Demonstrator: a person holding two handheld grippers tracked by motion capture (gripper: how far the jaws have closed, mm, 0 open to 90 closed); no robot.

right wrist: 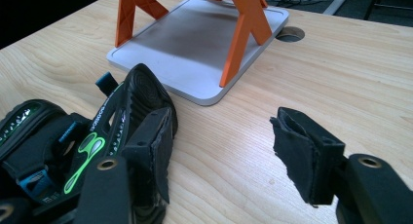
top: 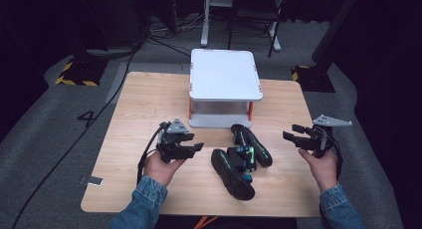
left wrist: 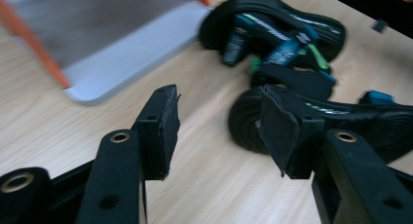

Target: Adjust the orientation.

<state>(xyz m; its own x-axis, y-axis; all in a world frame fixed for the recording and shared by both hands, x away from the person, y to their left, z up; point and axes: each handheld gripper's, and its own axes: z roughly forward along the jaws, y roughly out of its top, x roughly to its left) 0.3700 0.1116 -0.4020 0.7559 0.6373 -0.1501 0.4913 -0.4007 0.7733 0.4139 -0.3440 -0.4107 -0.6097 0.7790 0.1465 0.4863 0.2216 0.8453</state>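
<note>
Two black sandals with green and blue trim lie together on the wooden table (top: pixel 149 99). One sandal (top: pixel 232 175) is nearer the front edge. The other sandal (top: pixel 253 144) lies tipped on its side behind it. My left gripper (top: pixel 195 142) hovers just left of the pair, open, with nothing between its pads. In the left gripper view both sandals (left wrist: pixel 272 29) (left wrist: pixel 370 121) lie beyond the left gripper (left wrist: pixel 219 117). My right gripper (top: pixel 292 132) is open to the right of the pair, apart from it. In the right gripper view the right gripper (right wrist: pixel 224 136) is empty, with a sandal (right wrist: pixel 126 107) behind its left pad.
A white two-level shelf (top: pixel 225 72) on orange legs stands at the table's back middle, its base plate (right wrist: pixel 195 44) just behind the sandals. A cable hole (right wrist: pixel 290 34) sits in the tabletop behind it. A small flat object (top: pixel 94 180) lies off the front left corner.
</note>
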